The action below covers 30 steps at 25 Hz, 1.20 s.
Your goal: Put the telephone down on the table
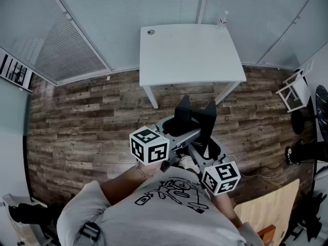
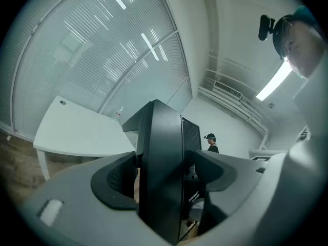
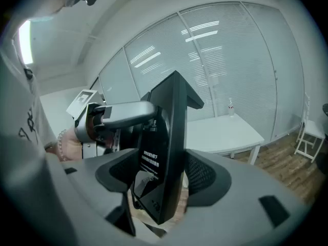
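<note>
telephone [image 1: 197, 119] black; table [image 1: 189, 55] white; floor [image 1: 77, 127] brown wood grain; marker cubes [image 1: 149, 146] white, black squares; shirt [image 1: 169, 214] grey, black print

- Small bottle [image 1: 222, 19], top centre-R, upright.
- White chair [image 1: 294, 92] at R edge, on wood-plank floor [image 1: 77, 127].
- Blinds [image 1: 92, 24] across top.
- Left gripper view: bystander [image 2: 211, 143] centre-R, ceiling strip light [image 2: 275, 80] upper R.

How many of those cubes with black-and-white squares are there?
2. The first cube rides on the left tongs, mid-picture in the head view; the second cube rides on the right tongs, lower right. No others show, though some could be hidden.
</note>
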{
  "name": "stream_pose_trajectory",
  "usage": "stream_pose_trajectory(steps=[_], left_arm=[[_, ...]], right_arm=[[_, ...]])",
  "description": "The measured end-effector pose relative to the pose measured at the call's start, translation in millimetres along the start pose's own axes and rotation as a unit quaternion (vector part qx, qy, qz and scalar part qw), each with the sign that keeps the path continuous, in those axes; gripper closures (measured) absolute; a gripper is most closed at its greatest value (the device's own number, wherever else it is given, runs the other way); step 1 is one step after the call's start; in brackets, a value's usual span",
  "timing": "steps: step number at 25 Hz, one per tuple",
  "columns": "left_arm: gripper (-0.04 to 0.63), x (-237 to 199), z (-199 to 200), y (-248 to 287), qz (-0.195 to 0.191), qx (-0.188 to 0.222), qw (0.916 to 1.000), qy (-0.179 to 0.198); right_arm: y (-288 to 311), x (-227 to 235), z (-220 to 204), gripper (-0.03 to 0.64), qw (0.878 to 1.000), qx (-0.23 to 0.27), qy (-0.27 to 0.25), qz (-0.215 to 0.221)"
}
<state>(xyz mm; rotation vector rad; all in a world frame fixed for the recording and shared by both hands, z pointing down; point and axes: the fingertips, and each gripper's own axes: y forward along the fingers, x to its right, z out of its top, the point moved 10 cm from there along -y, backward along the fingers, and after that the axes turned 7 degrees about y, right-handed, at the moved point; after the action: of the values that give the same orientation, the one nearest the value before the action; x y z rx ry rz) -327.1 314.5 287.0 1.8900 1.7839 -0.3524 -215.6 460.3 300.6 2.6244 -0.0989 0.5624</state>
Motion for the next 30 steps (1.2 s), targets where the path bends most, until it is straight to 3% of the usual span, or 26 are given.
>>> stream_pose_trajectory(steps=[18,30], left_arm=[[0.25,-34.2,1.0,-37.9,-0.003,-0.003,0.9999,-0.013],[0.252,-48.2,6.2,-21.9,0.006,-0.002,0.9998,-0.02]], right_arm=[[35.0,-35.6,-8.5,0.342,1.0,-0.004,0.002,-0.004],[49.6,-17.1,1.7,0.342,1.0,-0.011,0.009,0.003]])
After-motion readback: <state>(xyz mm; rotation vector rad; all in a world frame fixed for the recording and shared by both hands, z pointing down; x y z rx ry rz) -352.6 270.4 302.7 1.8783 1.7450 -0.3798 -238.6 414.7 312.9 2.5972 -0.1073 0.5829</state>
